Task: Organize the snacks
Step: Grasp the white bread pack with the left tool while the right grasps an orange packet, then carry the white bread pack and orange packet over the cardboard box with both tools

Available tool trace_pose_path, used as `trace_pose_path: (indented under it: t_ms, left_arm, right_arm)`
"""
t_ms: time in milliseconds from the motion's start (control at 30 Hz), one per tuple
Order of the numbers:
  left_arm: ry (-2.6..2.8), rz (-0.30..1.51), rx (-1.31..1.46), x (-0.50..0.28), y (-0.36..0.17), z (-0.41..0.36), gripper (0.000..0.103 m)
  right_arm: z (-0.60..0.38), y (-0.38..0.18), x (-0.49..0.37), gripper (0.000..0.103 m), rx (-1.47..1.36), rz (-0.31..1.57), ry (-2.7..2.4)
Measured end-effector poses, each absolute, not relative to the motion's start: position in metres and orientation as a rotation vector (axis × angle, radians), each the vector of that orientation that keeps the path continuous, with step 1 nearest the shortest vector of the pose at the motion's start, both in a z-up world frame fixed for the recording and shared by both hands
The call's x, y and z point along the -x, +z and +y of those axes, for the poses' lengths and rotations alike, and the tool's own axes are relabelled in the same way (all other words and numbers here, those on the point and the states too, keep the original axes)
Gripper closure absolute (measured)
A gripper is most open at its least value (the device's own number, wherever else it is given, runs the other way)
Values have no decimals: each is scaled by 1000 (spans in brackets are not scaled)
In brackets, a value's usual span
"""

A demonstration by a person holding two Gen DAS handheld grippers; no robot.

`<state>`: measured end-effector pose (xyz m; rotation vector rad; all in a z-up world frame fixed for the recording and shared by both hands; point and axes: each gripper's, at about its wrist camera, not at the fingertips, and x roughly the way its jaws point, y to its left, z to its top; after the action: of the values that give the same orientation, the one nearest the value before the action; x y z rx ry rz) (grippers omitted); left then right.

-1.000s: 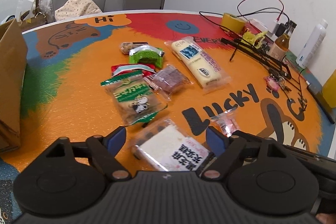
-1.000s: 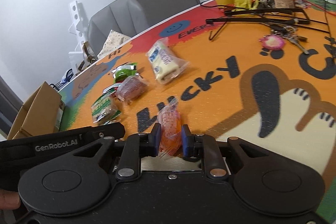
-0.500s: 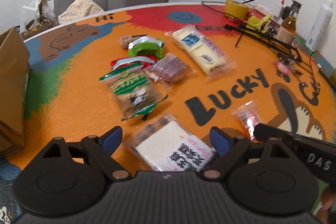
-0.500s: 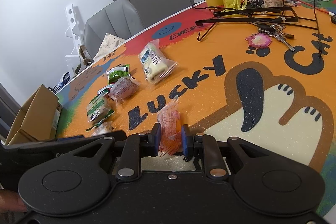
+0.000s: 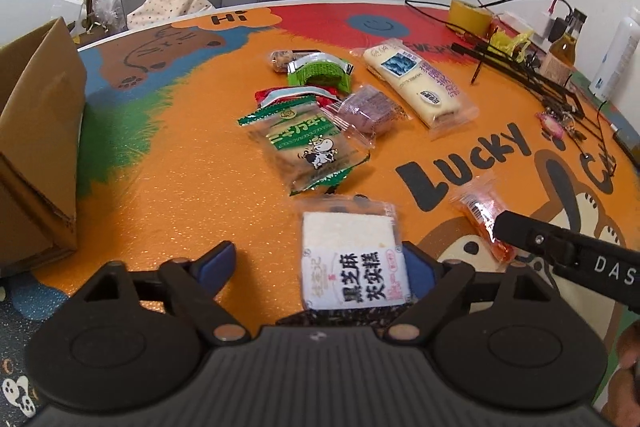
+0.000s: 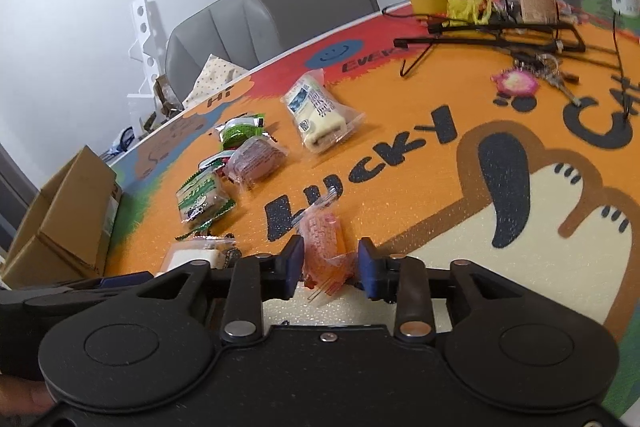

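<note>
**Two tools over the snack-strewn worktop**

The right tool point(image 6: 327, 261) sits low over the near part of the round worktop point(image 6: 460, 195), beside the black "LUCKY" lettering; its jaws are opening, and the orange snack packet point(image 6: 323, 243) lies between the blue pads point(image 6: 295, 261); the left pad is at the wrapper's edge and the right one stands a little clear, so the packet seems loose on the mat, though the crinkled film makes that hard to judge. The left tool point(image 5: 320, 267) has its jaws spread wide and closing; the white cake packet with black characters point(image 5: 352, 261) lies between them, close against the right pad point(image 5: 416, 273) and well apart from the left pad, flat on the worktop near its front edge. Toward the middle lie the other snacks; a green cow-print biscuit packet point(image 5: 306, 149), a purple wafer packet point(image 5: 366, 109) just beside it, a red-and-white packet point(image 5: 288, 95) partly under them, a green packet point(image 5: 320, 71) and a small brown roll point(image 5: 280, 59) further back; a long cream roll cake point(image 5: 420, 87) lies to their right. A cardboard box point(image 5: 36, 155) stands at the left edge; at the far right edge are a roll of yellow tape point(image 5: 468, 17), a brown bottle point(image 5: 562, 53), a black wire rack point(image 5: 532, 75) and a pink keyring point(image 5: 554, 119).
</note>
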<state>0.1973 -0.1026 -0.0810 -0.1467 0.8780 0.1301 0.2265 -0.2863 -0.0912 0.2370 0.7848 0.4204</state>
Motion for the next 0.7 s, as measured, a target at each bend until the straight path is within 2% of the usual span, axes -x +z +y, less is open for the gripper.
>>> trace_pose_path:
  t_ms: [167, 233, 367, 533, 567, 633, 700]
  left_arm:
    - [102, 867, 147, -197, -78, -103, 48]
    - [94, 866, 147, -197, -78, -103, 54]
    - [87, 858, 150, -197, -79, -102, 56]
    - [104, 844, 170, -194, -75, -95, 57]
    - [105, 839, 171, -194, -74, -93, 57]
    - [106, 831, 174, -192, -71, -90, 57]
    - [110, 824, 180, -190, -67, -86, 57]
  right_arm:
    - [-279, -91, -231, 60, -202, 769, 402]
    - [-276, -91, -232, 56, -190, 763, 404]
    - [-267, -87, -232, 48, -159, 735, 412]
    - [-259, -90, -236, 47, -129, 739, 418]
    - [-258, -91, -237, 49, -128, 747, 409]
    - [-258, -94, -237, 59, -123, 750, 393]
    - [-257, -94, -237, 75, -122, 759, 401]
